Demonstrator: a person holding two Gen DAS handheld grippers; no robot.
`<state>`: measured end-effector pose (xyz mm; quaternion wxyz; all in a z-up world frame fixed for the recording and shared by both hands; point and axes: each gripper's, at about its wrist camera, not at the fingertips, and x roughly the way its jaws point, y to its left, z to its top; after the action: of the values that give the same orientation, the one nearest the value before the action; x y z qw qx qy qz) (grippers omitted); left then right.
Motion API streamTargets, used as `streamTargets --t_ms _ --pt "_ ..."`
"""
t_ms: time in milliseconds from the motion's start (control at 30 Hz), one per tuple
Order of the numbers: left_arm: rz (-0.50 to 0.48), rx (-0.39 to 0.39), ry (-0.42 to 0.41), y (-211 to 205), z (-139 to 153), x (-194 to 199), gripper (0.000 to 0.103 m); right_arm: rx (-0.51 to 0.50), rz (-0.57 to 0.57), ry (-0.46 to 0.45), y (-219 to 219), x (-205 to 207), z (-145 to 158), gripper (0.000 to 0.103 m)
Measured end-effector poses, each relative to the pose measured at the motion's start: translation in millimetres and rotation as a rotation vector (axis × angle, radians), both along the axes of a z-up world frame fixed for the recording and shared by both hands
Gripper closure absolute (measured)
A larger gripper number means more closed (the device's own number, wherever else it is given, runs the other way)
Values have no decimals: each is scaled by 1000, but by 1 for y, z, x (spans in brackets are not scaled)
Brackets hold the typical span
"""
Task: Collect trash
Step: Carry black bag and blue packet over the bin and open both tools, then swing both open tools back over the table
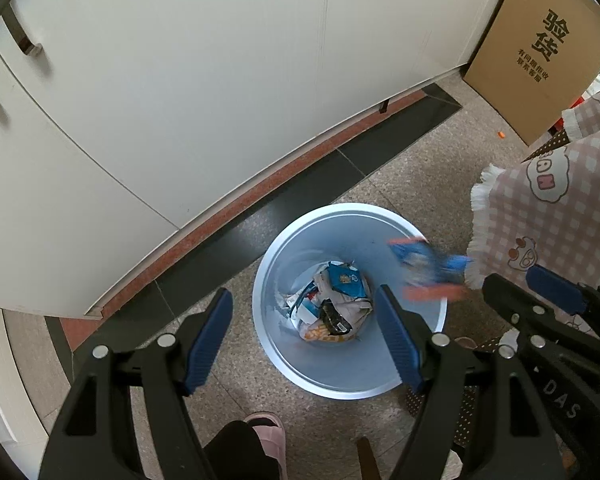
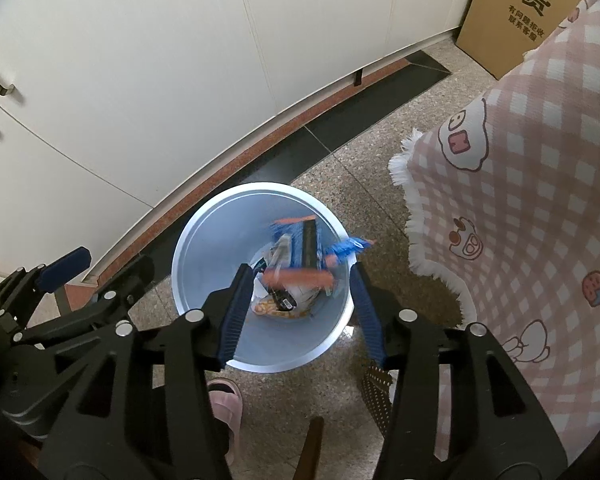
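Wrapper [image 2: 300,254], blurred, is loose over the bin [image 2: 204,216] mouth near its right rim, above earlier trash. Right gripper [image 2: 300,312] is parted and empty; left gripper [image 1: 304,332] wide, empty. Recommend holding both clear above the rim until the wrapper lands inside.

Blurred blue-orange wrapper [image 2: 300,256] above pale-blue bin [image 2: 196,248]

Speckled stone floor [image 1: 412,152]: blue bin [image 1: 278,344], cardboard box [image 1: 540,48], pink slipper [image 1: 270,436], white cabinet [image 1: 180,80].
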<state>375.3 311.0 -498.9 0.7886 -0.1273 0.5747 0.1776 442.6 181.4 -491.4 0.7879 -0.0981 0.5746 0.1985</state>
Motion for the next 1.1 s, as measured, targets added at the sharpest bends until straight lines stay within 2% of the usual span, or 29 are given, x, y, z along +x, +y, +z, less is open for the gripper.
streamTargets --t_ms 433,667,767,900,967,1100 --pt "1 0 3 -1 -2 0 32 -4 0 3 -2 -3 -2 53" --pt "12 25 -53 3 9 -3 32 -18 21 -47 -3 -12 22 53" --pt "22 42 -94 6 25 -11 32 -18 48 -105 -4 -24 51 53" --pt "20 77 -163 -1 66 -31 32 18 66 -180 -10 -38 97 53" --pt "14 85 -199 -5 90 -36 32 52 66 -233 -17 -47 128 53" --pt "-1 105 -318 -21 159 -49 32 125 60 -316 -39 -63 183 53"
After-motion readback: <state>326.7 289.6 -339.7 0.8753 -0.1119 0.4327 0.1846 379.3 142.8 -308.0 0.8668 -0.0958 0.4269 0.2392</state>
